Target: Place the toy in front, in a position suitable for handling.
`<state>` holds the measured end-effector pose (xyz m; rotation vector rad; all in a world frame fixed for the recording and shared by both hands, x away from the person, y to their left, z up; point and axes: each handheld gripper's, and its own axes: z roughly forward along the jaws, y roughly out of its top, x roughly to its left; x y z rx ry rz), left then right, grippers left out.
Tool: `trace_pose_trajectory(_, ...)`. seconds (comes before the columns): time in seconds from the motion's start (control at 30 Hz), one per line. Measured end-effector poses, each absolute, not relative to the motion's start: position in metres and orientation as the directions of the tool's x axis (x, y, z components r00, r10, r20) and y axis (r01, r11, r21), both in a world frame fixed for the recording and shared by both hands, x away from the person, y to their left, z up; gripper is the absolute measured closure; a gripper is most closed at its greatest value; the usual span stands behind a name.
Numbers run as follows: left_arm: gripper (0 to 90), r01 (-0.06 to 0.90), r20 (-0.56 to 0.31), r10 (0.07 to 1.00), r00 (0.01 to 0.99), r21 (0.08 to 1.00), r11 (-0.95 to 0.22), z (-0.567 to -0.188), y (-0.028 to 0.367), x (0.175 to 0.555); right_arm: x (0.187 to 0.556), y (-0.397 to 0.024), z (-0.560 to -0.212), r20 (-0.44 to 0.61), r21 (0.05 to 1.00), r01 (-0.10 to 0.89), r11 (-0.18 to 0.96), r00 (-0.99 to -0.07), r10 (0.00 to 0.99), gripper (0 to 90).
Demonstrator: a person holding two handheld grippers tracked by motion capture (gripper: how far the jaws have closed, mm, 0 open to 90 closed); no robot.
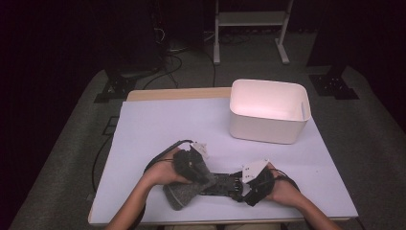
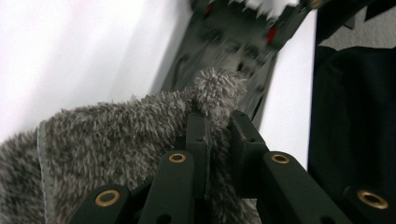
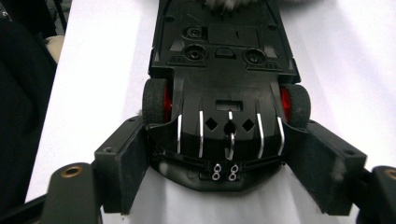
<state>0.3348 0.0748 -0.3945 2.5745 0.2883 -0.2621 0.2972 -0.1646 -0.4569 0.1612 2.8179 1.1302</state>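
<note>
At the table's point(image 1: 143, 124) near edge, upturned toy car point(image 3: 219, 70) clamped by its tail in right gripper point(image 3: 224, 163); left gripper point(image 2: 219, 135) pinched on grey cloth point(image 2: 102, 144), apparently wiping. Risk: fibres snagging wheels, tugging car loose.

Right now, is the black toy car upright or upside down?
Upside down: the black toy car shows its underside, with screw holes and chassis plate facing up, held between the right gripper's jaws.

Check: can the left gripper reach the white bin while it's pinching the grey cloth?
Probably yes: bare table lies between the left gripper and the white bin. But it's shut on the grey cloth.
</note>
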Motion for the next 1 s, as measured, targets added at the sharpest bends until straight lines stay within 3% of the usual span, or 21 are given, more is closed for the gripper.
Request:
trace_pose_trajectory(0.2, 79.1, 0.222, -0.232, 0.122, 0.965, 0.476, -0.851, -0.394, 0.061, 0.328, 0.297, -0.165, -0.457, -0.061, 0.694, 0.054, 0.718, -0.989, 0.134, 23.1)
trace_pose_trajectory(0.73, 79.2, 0.327, -0.243, 0.238, 0.940, 0.453, -0.829, -0.397, 0.115, 0.334, 0.297, -0.165, -0.457, -0.052, 0.696, 0.063, 0.716, -0.989, 0.137, 23.1)
trace_pose_trajectory(1.0, 79.1, 0.253, -0.248, 0.143, 0.958, 0.503, -0.826, -0.392, 0.079, 0.332, 0.296, -0.163, -0.457, -0.058, 0.697, 0.060, 0.715, -0.988, 0.140, 23.1)
